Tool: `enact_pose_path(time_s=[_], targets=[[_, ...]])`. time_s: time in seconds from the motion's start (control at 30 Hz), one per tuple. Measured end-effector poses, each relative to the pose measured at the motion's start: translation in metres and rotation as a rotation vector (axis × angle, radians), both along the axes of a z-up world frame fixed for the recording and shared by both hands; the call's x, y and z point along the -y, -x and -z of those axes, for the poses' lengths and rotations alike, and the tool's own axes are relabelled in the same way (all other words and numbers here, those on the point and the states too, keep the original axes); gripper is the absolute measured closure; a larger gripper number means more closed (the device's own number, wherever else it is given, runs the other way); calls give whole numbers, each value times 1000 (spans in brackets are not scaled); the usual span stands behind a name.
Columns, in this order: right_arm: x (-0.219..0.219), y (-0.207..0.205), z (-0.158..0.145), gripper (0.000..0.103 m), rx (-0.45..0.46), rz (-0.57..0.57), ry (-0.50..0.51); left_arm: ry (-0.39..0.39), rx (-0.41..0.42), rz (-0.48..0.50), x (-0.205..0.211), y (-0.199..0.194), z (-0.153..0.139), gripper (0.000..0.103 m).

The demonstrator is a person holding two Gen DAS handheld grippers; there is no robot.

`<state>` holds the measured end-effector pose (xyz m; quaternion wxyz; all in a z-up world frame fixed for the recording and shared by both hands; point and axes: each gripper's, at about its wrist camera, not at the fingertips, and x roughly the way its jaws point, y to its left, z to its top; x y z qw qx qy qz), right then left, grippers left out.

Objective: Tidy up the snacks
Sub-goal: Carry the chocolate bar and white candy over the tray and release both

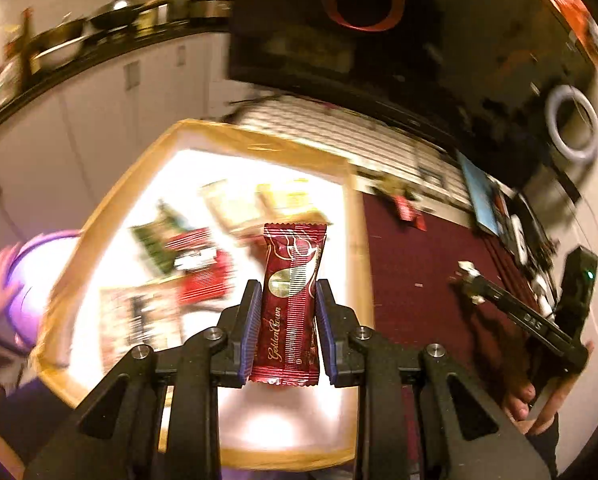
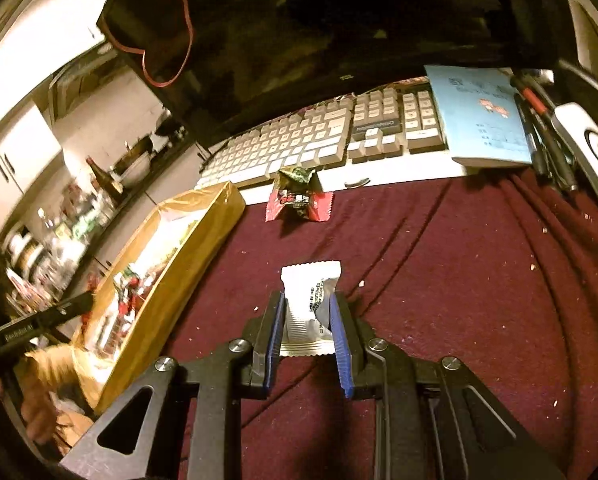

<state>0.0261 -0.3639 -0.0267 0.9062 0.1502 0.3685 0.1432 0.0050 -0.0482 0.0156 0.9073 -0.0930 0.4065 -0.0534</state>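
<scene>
A red snack bar (image 1: pixel 289 304) is being pinched in the left claw (image 1: pixel 287 304) above the blurred box (image 1: pixel 357 240), probably clear of it. A white packet (image 2: pixel 309 308) is being clamped in the right claw (image 2: pixel 307 320), low over the maroon-clothed surface (image 2: pixel 459 280).

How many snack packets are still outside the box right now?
3 clearly: a red packet held in the left gripper above the box, a white packet in the right gripper, and a crumpled one by the keyboard. Others may be hidden.
</scene>
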Motion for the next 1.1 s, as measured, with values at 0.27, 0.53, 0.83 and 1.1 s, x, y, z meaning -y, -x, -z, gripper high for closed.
enact_pose_path(time_s=[0.27, 0.53, 0.83, 1.1], targets=[[-78, 1, -32, 80, 16, -164, 9, 57, 24, -58, -36, -3, -5, 79], [-159, -48, -59, 80, -62, -301, 37, 69, 27, -60, -58, -41, -6, 79], [-211, -137, -45, 80, -152, -335, 63, -8, -91, -92, -72, -128, 14, 79], [-228, -176, -29, 80, -209, -341, 27, -7, -240, -82, -73, -166, 38, 79]])
